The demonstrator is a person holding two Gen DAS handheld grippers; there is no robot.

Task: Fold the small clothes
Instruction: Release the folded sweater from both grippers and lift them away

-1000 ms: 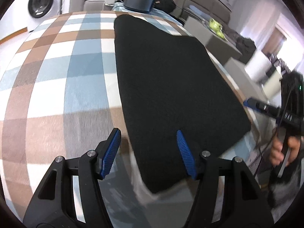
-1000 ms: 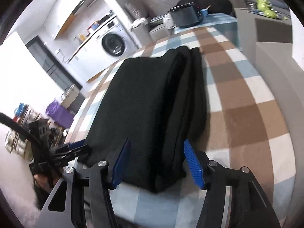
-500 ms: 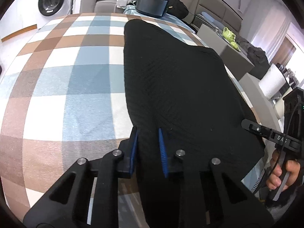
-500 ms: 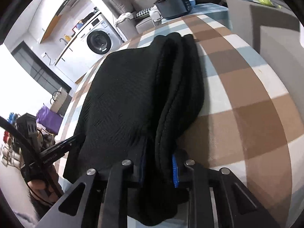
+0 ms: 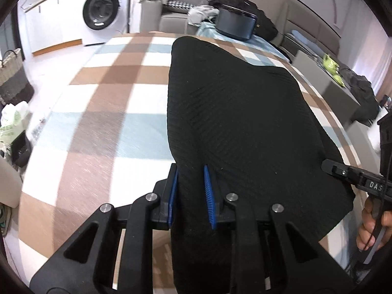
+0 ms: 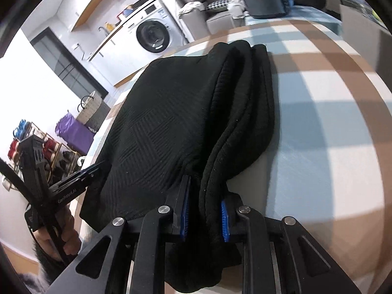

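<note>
Garment (image 5: 240, 127) (black knit) clamped at near corners between each hand-held gripper: left (image 5: 191, 191), right (image 6: 204, 216).

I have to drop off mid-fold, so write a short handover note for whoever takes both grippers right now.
Left gripper: jaws shut on the near left corner of the black textured knit garment.
Right gripper: jaws shut on the garment's near right corner, where its layered edges bunch.
The garment lies lengthwise on the brown, blue and white checked cloth.
Done: both near corners gripped.
Left: carry them to the far end, release, smooth.
</note>
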